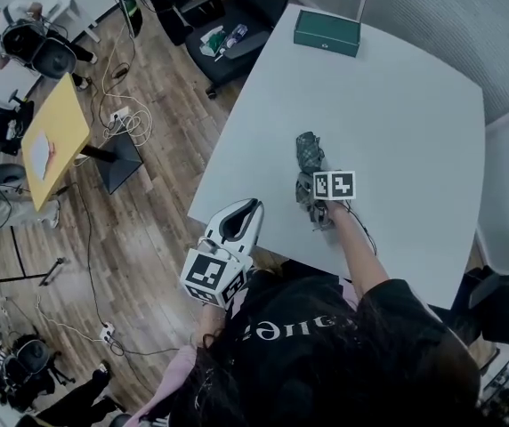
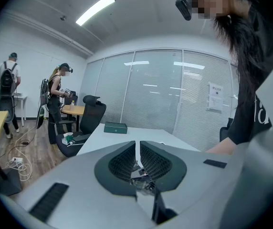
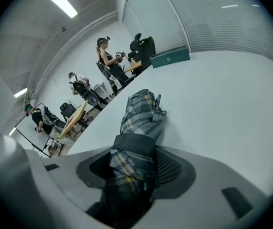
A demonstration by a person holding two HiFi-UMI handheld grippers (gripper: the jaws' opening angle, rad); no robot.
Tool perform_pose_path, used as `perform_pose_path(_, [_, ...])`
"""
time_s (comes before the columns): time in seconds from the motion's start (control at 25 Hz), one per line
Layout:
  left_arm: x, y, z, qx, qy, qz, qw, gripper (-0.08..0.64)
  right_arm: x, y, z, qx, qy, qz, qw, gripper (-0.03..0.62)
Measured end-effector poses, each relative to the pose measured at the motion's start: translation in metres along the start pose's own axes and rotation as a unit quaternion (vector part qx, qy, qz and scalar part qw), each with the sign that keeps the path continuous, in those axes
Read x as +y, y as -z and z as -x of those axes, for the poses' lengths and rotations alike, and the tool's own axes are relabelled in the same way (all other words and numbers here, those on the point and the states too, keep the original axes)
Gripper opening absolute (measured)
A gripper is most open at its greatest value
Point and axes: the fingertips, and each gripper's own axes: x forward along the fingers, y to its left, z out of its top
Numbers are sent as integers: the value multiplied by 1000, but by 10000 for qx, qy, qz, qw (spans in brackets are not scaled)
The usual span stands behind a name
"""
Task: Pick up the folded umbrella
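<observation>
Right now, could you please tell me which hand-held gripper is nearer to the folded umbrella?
The right. The right hand-held gripper grips the folded umbrella between its jaws on the table; the left hand-held gripper, jaws together, hovers at the table's edge, apart from it.

The folded umbrella [image 1: 309, 154] lies mid-counter [image 1: 397, 105], a box [image 1: 327, 33] well behind it by the far edge, the right gripper [image 1: 313, 192] around its near end.

— What is the left gripper [image 2: 137, 148] doing?
— Its jaws are sitting almost together, gripping nothing.
— And beyond them?
— A green box [image 2: 115, 127] is lying on the white table [image 2: 127, 136]. A black office chair [image 2: 92, 114] is standing beside it, and a person [image 2: 57, 93] is standing farther left.
</observation>
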Motion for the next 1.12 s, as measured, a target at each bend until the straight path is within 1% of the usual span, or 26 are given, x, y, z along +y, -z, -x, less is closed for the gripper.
perform_pose_path(0.16, [6, -1, 8, -54, -68, -25, 10000, 38, 6, 8, 16, -116, -233, -322, 9991, 233])
perform_pose_path(0.32, [9, 0, 13, -97, -66, -43, 9999, 38, 21, 11, 37, -297, -575, -501, 9966, 233])
perform_pose_path(0.44, [7, 2, 22, -128, -24, -75, 9999, 38, 39, 12, 60, -474, -795, -475, 9946, 232])
perform_pose_path(0.64, [0, 5, 46, -180, 55, -105, 9998, 38, 73, 18, 104, -785, -1021, -358, 9910, 233])
perform_pose_path(0.8, [0, 11, 66, -213, 86, -114, 9997, 38, 109, 23, 139, -1061, -1237, -214, 9864, 233])
perform_pose_path(1.12, [-4, 24, 109, -278, 209, -122, 9993, 38, 160, 55, 186, -1420, -1350, -262, 9803, 232])
